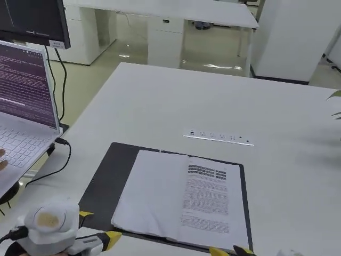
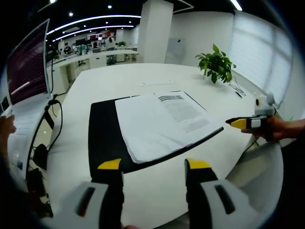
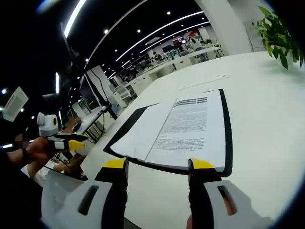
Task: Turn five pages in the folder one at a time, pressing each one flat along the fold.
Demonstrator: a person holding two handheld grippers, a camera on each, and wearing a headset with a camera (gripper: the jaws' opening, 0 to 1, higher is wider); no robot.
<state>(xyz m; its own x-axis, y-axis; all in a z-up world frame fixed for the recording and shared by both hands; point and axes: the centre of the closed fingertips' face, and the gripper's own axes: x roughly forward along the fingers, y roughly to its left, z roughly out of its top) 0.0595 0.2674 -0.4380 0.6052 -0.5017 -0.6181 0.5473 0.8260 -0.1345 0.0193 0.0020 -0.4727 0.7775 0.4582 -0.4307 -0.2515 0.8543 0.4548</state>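
Note:
A black folder (image 1: 106, 181) lies open on the white table (image 1: 176, 101), with a printed page (image 1: 205, 197) on the right and a blank turned sheet (image 1: 152, 192) to its left. My left gripper (image 1: 100, 226) hovers open off the folder's near left corner. My right gripper (image 1: 230, 250) shows two yellow tips at the near right corner. In the left gripper view the open left gripper (image 2: 154, 164) faces the folder (image 2: 102, 133), with the right gripper (image 2: 243, 123) off to the right. In the right gripper view the open right gripper (image 3: 158, 164) stands just short of the page (image 3: 186, 129).
A laptop (image 1: 21, 106) stands on the left with a cable (image 1: 61, 160) plugged in and a hand (image 1: 2, 160) on its keyboard. A monitor (image 1: 32, 21) stands behind it. A socket strip (image 1: 218, 137) is set into the table beyond the folder. A plant (image 2: 217, 64) stands at the far right.

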